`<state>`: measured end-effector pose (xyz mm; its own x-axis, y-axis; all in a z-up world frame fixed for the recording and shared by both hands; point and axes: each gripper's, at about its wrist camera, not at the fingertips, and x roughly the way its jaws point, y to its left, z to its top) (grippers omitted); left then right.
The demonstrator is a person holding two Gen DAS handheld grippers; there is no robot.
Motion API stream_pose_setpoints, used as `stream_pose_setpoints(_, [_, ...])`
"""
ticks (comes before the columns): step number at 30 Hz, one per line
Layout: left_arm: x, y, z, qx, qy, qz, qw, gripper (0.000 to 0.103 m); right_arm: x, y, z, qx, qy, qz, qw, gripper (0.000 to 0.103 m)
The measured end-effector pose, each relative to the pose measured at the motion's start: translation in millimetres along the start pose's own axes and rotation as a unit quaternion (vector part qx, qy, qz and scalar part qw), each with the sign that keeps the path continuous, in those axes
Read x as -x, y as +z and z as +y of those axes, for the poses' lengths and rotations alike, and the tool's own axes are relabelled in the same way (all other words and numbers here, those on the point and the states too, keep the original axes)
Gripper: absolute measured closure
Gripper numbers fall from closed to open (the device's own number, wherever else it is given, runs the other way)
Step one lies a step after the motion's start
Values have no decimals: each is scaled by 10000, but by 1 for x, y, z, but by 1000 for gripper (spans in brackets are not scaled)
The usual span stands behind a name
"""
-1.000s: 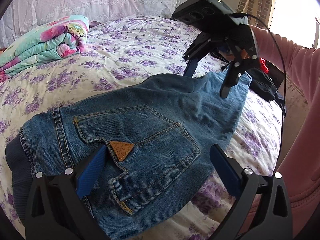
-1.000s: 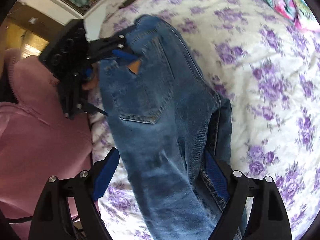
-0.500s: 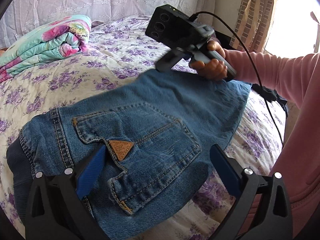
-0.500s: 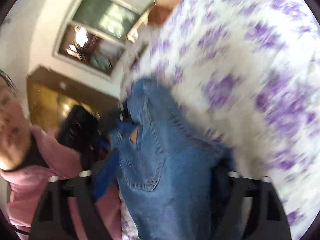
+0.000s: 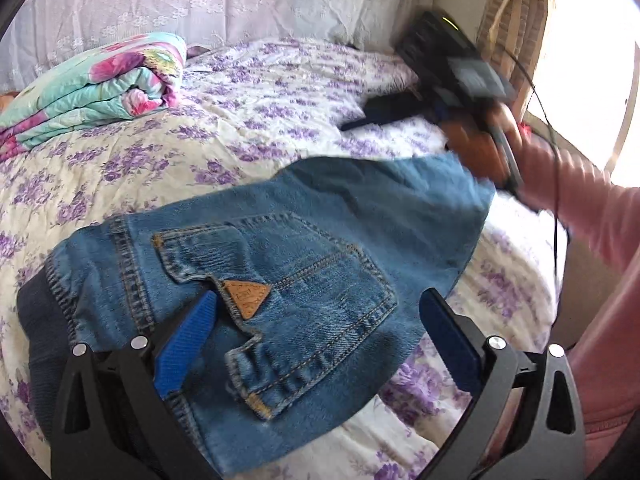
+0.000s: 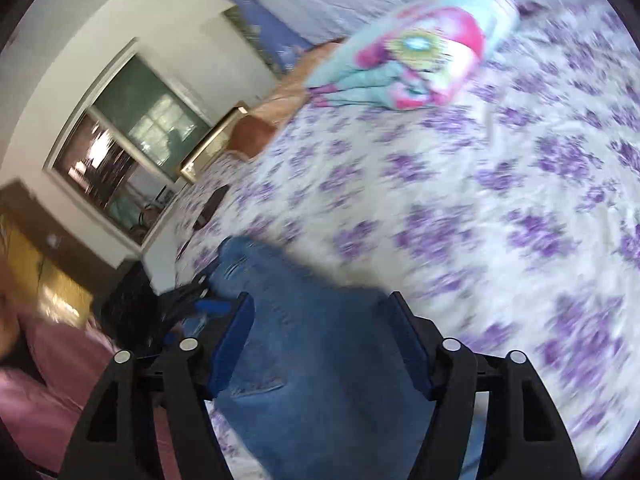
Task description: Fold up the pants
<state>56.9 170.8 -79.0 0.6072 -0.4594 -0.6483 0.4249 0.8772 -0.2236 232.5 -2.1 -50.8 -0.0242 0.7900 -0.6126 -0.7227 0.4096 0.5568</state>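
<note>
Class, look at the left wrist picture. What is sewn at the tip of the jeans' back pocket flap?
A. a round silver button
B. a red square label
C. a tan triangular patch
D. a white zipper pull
C: a tan triangular patch sits at the point of the pocket flap on the jeans, just beyond the left gripper.

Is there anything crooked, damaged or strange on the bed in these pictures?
Nothing stands out. The blue denim pants lie folded and whole on the purple-flowered bedsheet. The folded floral blanket sits tidy near the head of the bed.
</note>
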Motion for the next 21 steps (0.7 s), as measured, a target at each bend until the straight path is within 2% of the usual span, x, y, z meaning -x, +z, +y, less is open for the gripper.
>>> stream_pose_setpoints(1, [7,0,3,93,-1,-53,9999,4,-14,-13,3,-33,-284,244,9993,24])
stream_pose_setpoints(2, [12,0,4,122,47,-66,9999,4,-30,-25,4,-39,-736,582,9956,24])
stream_pose_setpoints(3, [22,0,6,107,199,-74,9997,4,-41,-37,12,190,-1243,717,9895,26])
stream_pose_setpoints(4, [32,-1,8,93,373,-98,9992,4,-40,-43,29,521,-1601,523,9843,26])
stream_pose_setpoints(6, [53,-4,16,140,792,-122,9967,4,-42,-47,66,984,-1903,430,9758,25])
stream_pose_setpoints(8, [77,-8,32,403,1181,-69,9922,4,-40,-50,107,1581,-1883,105,9692,24])
stream_pose_setpoints(11, [98,-12,68,1099,1563,163,9814,4,-48,-66,163,2759,-1975,-278,9403,19])
stream_pose_setpoints(12, [103,-15,83,1452,1581,257,9764,4,-60,-69,180,3094,-2080,-313,9274,19])
stream_pose_setpoints(16, [108,-28,120,2479,1300,409,9591,4,-106,-77,205,3593,-2462,1,9002,19])
stream_pose_setpoints(19, [109,-35,128,2803,1048,433,9532,4,-138,-78,209,3840,-2800,288,8794,20])
stream_pose_setpoints(21, [108,-37,129,2880,912,449,9522,4,-150,-78,207,4022,-3106,274,8608,22])
